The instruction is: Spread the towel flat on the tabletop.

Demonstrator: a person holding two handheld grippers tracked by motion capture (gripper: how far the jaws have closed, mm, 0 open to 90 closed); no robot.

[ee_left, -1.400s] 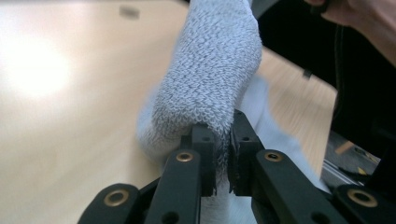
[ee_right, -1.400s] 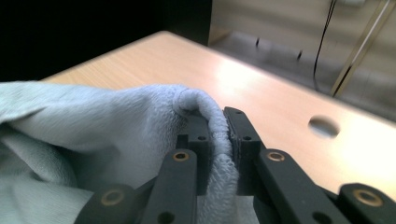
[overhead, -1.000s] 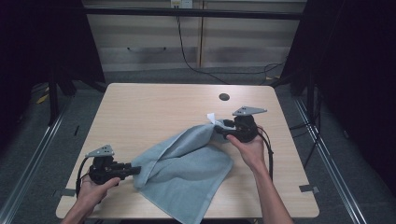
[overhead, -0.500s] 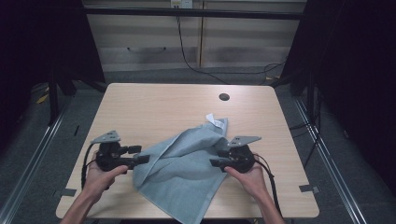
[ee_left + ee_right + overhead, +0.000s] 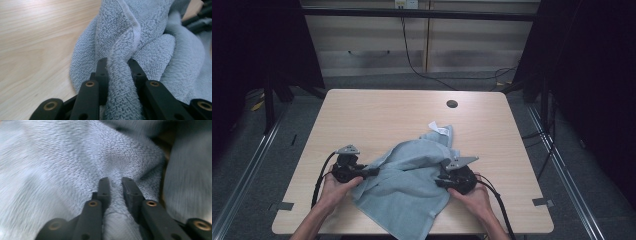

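My towel (image 5: 409, 187) lies crumpled on the near half of the table (image 5: 377, 112), its lower corner reaching the front edge; the far half is bare wood, apart from a dark round hole (image 5: 452, 104). The left gripper (image 5: 373, 171) pinches the towel's left edge, and its own view shows a thick terry fold squeezed between jaws that just closed. The right gripper (image 5: 438, 180) has likewise just closed on a fold. A white label (image 5: 438, 128) sticks up at the towel's far tip.
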